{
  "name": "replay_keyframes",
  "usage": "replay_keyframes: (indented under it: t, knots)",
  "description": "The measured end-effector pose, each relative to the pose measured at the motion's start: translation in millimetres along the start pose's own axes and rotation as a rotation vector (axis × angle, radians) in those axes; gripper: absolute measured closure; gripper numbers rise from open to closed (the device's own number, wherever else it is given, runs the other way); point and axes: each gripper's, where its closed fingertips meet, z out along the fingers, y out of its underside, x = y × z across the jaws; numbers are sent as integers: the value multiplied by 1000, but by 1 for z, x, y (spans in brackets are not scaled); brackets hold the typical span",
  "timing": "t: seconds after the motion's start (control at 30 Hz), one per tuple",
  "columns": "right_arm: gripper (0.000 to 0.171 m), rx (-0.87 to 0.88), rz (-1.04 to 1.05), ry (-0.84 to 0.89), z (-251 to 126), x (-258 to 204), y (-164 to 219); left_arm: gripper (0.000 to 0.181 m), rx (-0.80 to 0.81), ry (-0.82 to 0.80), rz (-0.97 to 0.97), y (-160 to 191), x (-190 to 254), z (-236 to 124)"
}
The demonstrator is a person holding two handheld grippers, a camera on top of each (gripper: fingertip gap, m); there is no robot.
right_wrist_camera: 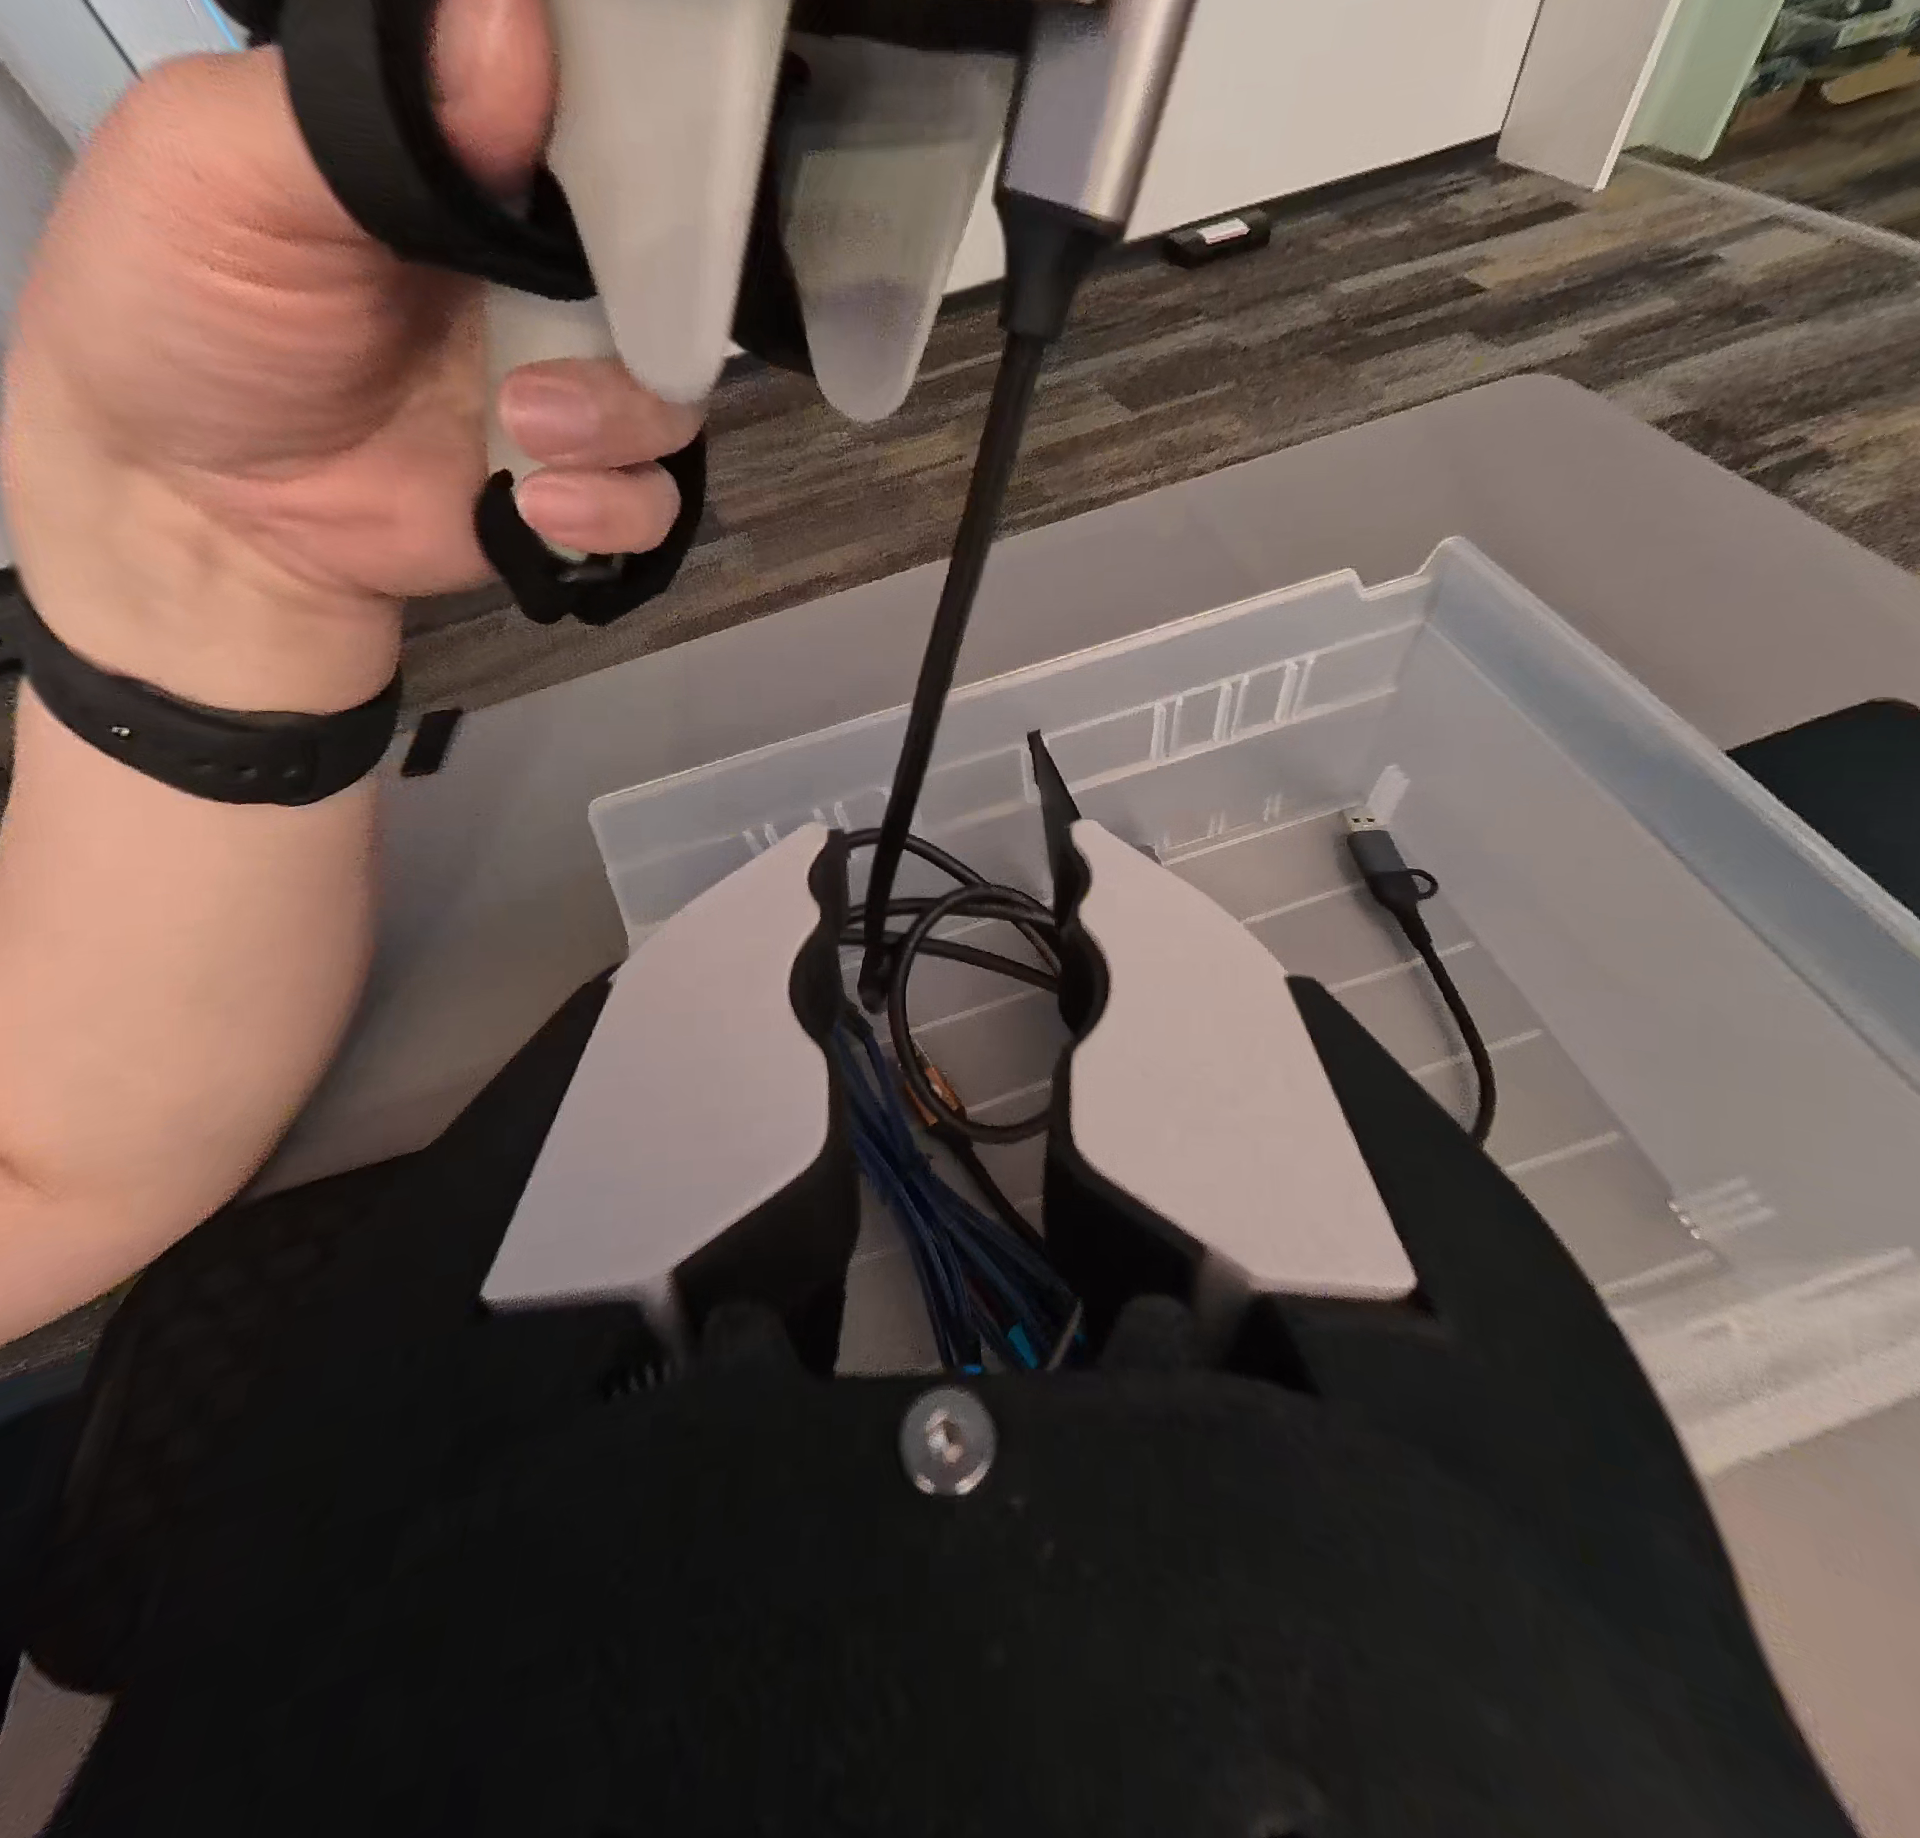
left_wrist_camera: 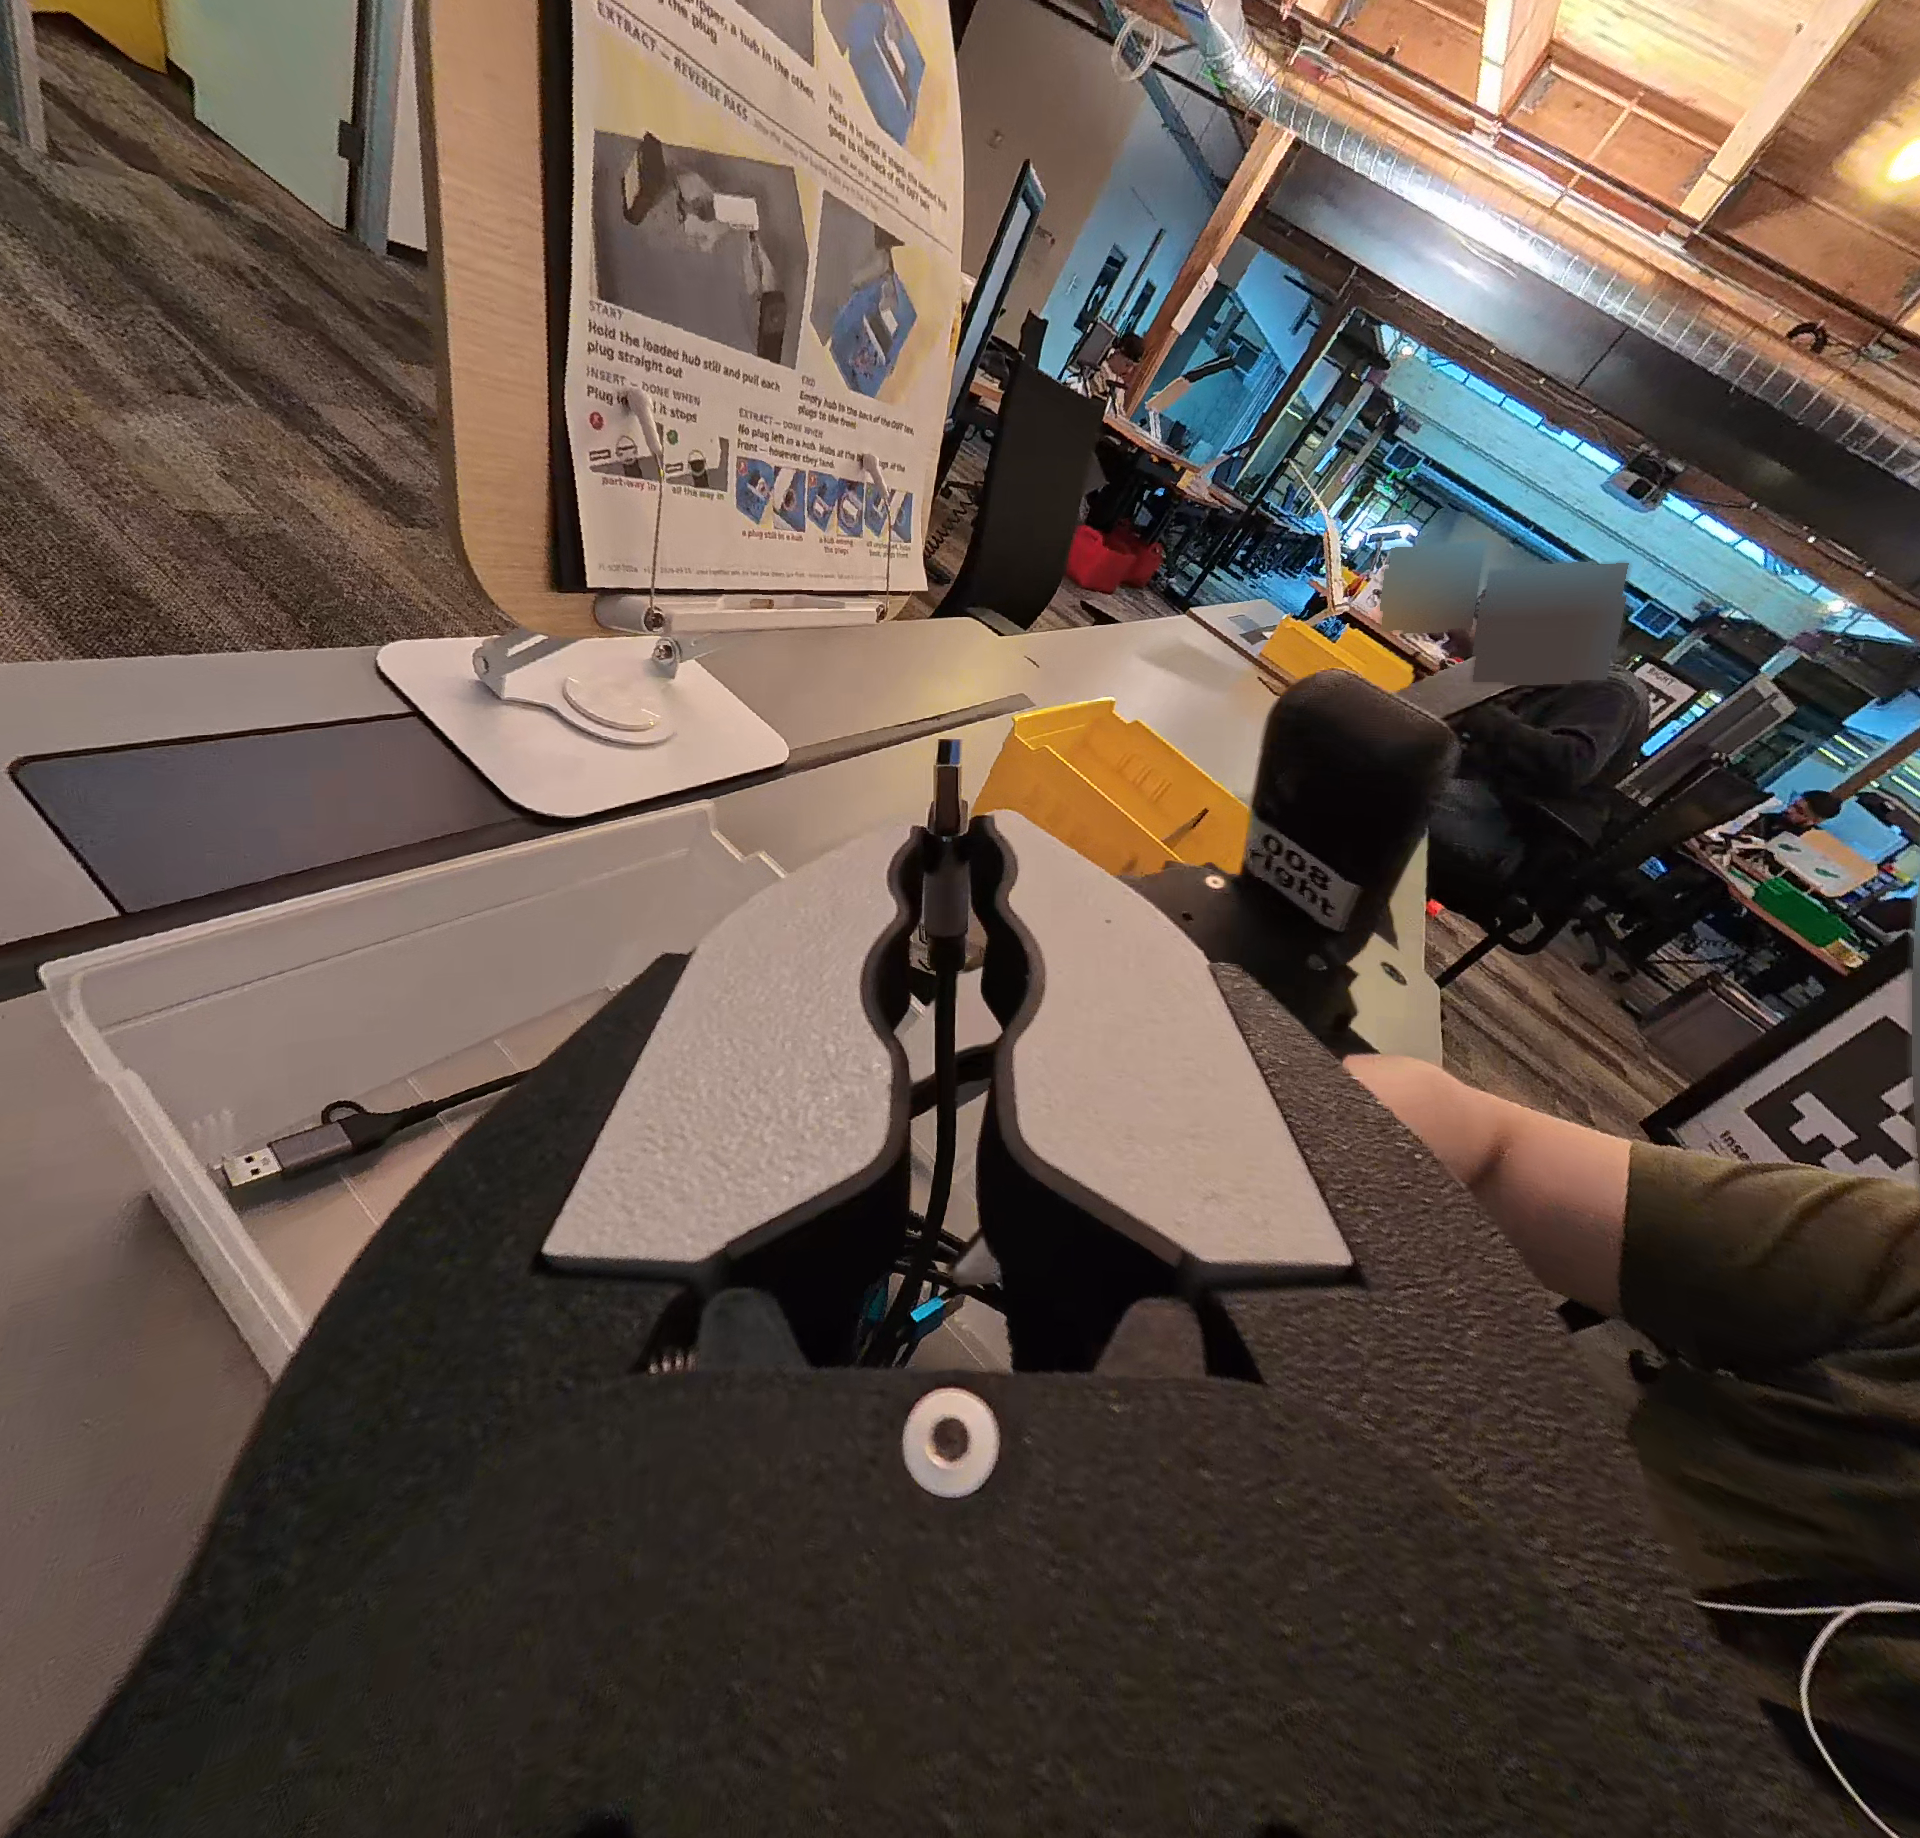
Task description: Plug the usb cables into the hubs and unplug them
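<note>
Table (left_wrist_camera: 208, 687): grey, carrying a clear bin (right_wrist_camera: 1558, 666) and a yellow bin (left_wrist_camera: 1101, 801).
Clear bin: holds a loose cable (right_wrist_camera: 1392, 874) on its floor, plus a coiled cable tangle (right_wrist_camera: 977, 926).
Left hand (right_wrist_camera: 239, 354): raised above the bin, wrapped round its handle, black band on the wrist.
Left gripper (left_wrist_camera: 948, 832): fingers clamped on a USB plug (left_wrist_camera: 948, 801) — plug upright, its black cord hanging down between them.
Right gripper (right_wrist_camera: 951, 853): low over the clear bin, fingers apart, nothing held — cable tangle beneath.
Right forearm (left_wrist_camera: 1496, 1154): reaches in from the right, green sleeve.
</note>
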Motion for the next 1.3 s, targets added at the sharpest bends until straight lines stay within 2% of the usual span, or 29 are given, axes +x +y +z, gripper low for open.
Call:
replay_keyframes:
  t: [0.03, 0.1, 0.27, 0.47, 0.63, 0.7, 0.8, 0.9, 0.97, 1.1, 1.3]
  knots:
    - [135, -9, -2, -6, 4, 0, 1, 174, 0, 2, 3, 0, 1, -1]
    - [163, -39, -18, -71, 10, -8, 4, 174, -4, -5, 7, 0, 1, -2]
    - [165, -147, 36, -143, 9, -13, 18, 174, -77, -4, -1, 11, -2, 2]
    - [166, -415, 83, -156, -19, -9, 48, 174, -209, 88, -50, 37, -2, 17]
    - [166, -389, 14, -133, -31, -3, 31, 174, -128, 120, -43, 21, 5, 12]
    - [166, -350, -46, -123, -37, -1, 13, 174, -51, 121, 14, 5, 16, 6]
    - [166, -208, -143, -101, -64, -6, -35, 174, 168, 173, 158, -32, 56, -13]
    - [166, -169, -203, -82, -99, -12, -55, 170, 257, 118, 218, -44, 77, -26]
    - [166, -180, -223, -56, -121, -8, -51, 150, 293, 94, 257, -48, 85, -29]
    - [166, -165, -149, -44, -171, 9, -31, 130, 208, 111, 277, -36, 93, -20]
    - [166, -161, 57, -38, -245, 32, 19, 132, 36, 136, 245, -7, 96, 5]
